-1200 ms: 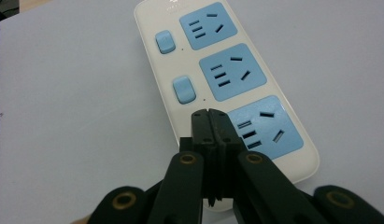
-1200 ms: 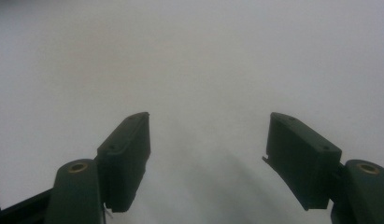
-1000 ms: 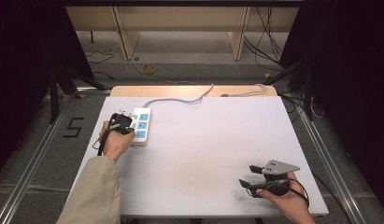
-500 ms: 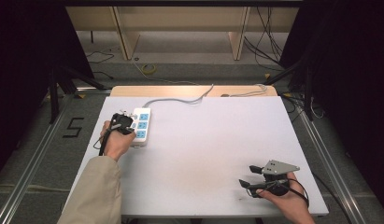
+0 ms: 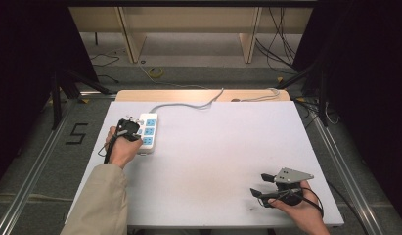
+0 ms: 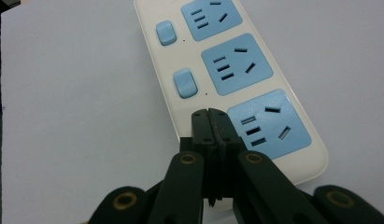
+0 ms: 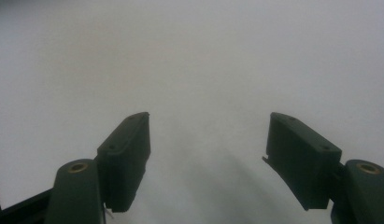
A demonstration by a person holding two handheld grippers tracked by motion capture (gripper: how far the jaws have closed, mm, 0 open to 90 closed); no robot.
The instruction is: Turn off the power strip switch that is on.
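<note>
A cream power strip (image 5: 148, 132) with blue sockets and blue switches lies at the left of the white table (image 5: 213, 147); its grey cord (image 5: 189, 104) runs off the far edge. My left gripper (image 5: 129, 126) rests at the strip's left side. In the left gripper view its jaws are shut together with nothing between them, tips (image 6: 209, 116) on the strip (image 6: 227, 70) where its nearest switch would sit, beside the nearest socket (image 6: 268, 123). My right gripper (image 5: 264, 185) lies near the front right corner, open and holding nothing (image 7: 208, 154).
Around the table are a grey floor, metal rails (image 5: 37, 161) and dark stands. A wooden frame (image 5: 189, 19) stands beyond the far edge, with cables (image 5: 277, 29) on the floor. A "5" mark (image 5: 76, 133) is on the floor at left.
</note>
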